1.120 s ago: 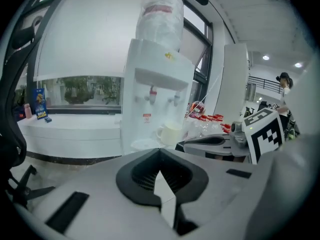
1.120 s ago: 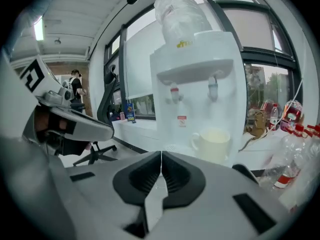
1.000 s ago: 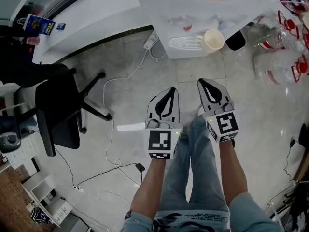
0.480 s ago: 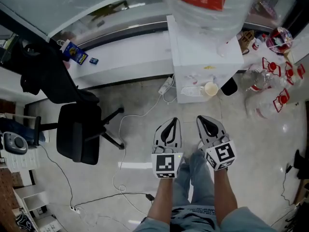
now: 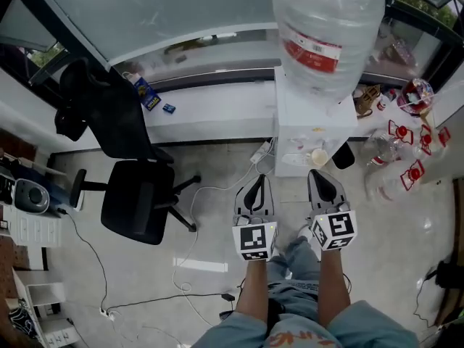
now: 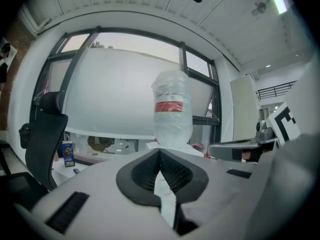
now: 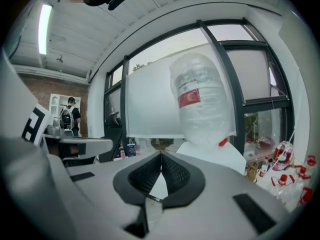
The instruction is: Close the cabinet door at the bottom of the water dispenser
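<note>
Water dispenser (image 5: 313, 133) ahead; left hand-held gripper (image 5: 257, 180) and right hand-held gripper (image 5: 319, 174) both closed, empty, touching nothing.

We hold our left gripper (image 5: 255, 181) and right gripper (image 5: 320, 174) side by side ahead of us, close but apart, both pointing forward and nearly level; each pair of jaws is pressed together at the tips with nothing between; our bare forearms (image 5: 250, 292) reach straight out behind them.
</note>
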Available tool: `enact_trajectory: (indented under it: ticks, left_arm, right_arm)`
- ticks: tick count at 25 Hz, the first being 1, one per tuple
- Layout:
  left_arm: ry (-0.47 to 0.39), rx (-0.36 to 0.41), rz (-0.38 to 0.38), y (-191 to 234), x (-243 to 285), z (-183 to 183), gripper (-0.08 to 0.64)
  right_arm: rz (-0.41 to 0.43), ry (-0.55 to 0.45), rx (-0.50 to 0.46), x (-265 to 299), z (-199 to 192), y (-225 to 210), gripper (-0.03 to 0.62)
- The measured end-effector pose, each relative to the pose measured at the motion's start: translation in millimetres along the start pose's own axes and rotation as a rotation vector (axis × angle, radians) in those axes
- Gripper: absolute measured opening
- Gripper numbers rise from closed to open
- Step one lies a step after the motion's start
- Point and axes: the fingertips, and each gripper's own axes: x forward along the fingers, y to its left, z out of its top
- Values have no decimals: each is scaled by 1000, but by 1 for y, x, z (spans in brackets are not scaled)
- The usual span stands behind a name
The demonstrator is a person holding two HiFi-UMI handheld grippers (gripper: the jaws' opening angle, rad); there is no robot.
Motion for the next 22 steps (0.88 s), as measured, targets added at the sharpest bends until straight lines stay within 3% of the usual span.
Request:
enact_trajectory:
  ticks: [5, 12, 22]
  left_arm:
    - [-51, 44, -1, 16, 0, 39, 11]
    - [-108, 38, -3, 31, -6, 70, 11]
    - [-135, 44, -25, 31, 0, 82, 11]
  right_arm:
    - [26, -31, -71, 6, 28, 8, 29]
    - [44, -95, -120, 12, 70, 23, 29]
    - [54, -120, -148, 17, 83, 27, 29]
